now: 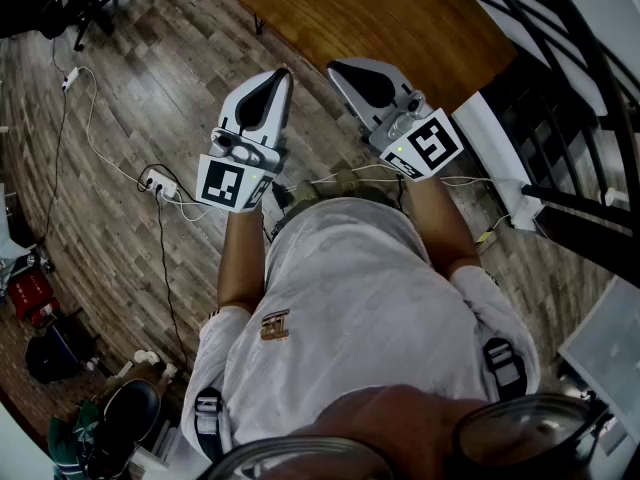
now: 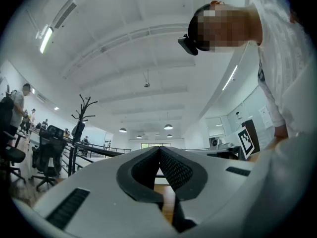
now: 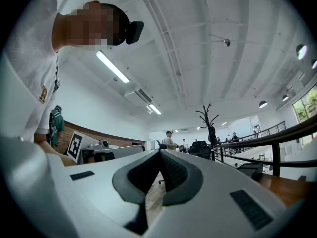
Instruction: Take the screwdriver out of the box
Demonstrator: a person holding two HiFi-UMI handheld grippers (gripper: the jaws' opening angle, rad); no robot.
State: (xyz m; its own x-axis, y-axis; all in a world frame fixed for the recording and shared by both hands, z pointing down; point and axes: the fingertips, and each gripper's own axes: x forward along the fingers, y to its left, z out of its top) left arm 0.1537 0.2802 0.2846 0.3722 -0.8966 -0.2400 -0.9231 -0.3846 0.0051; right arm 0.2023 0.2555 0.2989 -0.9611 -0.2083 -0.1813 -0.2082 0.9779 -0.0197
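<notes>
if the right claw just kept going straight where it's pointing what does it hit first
Probably nothing near: the right claw, shut and empty, aims slightly upward into the open room. The wooden table sits low to its right, off that line. Depth farther out is unclear.

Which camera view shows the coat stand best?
The left gripper view: the coat stand shows large and dark, its branches and pole clear. The right gripper view shows it smaller and farther off. The head view looks down at the floor and does not show it.
</notes>
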